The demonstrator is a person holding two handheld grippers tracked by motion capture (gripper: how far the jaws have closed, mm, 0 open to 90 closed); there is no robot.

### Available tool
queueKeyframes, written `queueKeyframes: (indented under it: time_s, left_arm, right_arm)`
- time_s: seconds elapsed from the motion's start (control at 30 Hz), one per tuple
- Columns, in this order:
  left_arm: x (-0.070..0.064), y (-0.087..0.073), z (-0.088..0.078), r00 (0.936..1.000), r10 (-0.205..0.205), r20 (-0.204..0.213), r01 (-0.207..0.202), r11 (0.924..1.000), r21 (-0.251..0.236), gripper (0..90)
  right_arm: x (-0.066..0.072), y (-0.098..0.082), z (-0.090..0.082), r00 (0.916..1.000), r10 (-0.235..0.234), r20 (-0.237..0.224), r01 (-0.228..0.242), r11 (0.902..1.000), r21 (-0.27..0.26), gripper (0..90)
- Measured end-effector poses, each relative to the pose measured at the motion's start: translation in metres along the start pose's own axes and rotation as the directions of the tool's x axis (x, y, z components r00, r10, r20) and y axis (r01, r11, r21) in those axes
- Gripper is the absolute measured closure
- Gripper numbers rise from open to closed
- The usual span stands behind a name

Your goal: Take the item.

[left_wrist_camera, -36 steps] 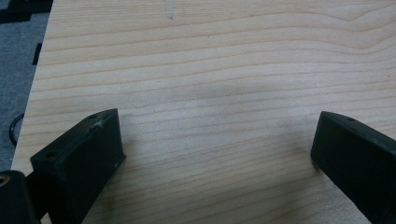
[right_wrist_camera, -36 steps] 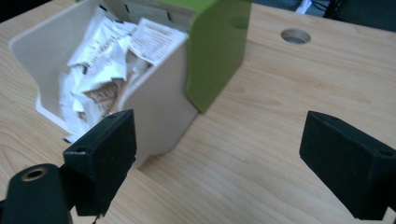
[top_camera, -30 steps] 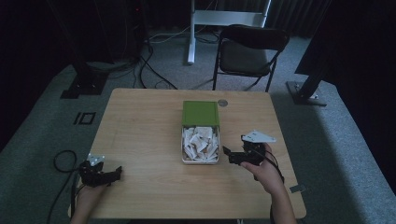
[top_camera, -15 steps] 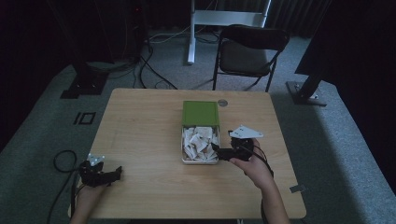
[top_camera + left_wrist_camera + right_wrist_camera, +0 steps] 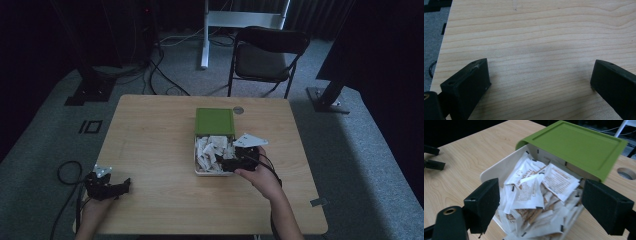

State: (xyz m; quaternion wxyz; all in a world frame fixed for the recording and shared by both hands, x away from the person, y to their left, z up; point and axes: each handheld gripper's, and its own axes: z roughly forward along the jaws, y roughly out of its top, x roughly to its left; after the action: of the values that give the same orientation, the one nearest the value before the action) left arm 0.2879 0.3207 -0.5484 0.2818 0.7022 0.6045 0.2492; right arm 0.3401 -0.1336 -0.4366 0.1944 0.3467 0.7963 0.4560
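Note:
A white box [image 5: 197, 169] with a green lid [image 5: 214, 121] slid halfway back sits mid-table, heaped with white paper packets [image 5: 210, 149]. My right gripper [image 5: 223, 162] is open at the box's right rim, its jaws pointing left over the packets. In the right gripper view the jaws stand wide on either side of the packets [image 5: 534, 192], under the green lid [image 5: 576, 143], holding nothing. My left gripper [image 5: 122, 187] rests open near the table's front left corner. In the left gripper view its jaws spread over bare wood [image 5: 536, 50].
The wooden table [image 5: 150, 135] has a round cable hole [image 5: 238, 109] behind the lid. A black folding chair [image 5: 267, 55] stands beyond the far edge. Black stands and cables lie on the grey carpet around the table.
My right gripper has moved left from the table's right side to the box, and its jaws now reach over the packets. The left gripper has stayed put.

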Motion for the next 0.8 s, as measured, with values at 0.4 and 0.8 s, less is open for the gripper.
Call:
queueKeyframes:
  time_s: [0.4,0.8]
  left_arm:
    - [0.000,0.000,0.000,1.0000,0.000,0.000,0.000,1.0000,0.000,3.1]
    - [0.000,0.000,0.000,1.0000,0.000,0.000,0.000,1.0000,0.000,3.1]
  right_arm:
    - [0.013,0.003,0.022,0.9997,-0.024,-0.011,0.024,0.9990,0.039,18.5]
    - [0.021,0.000,0.046,0.9982,-0.049,0.035,0.046,0.9953,0.086,28.1]
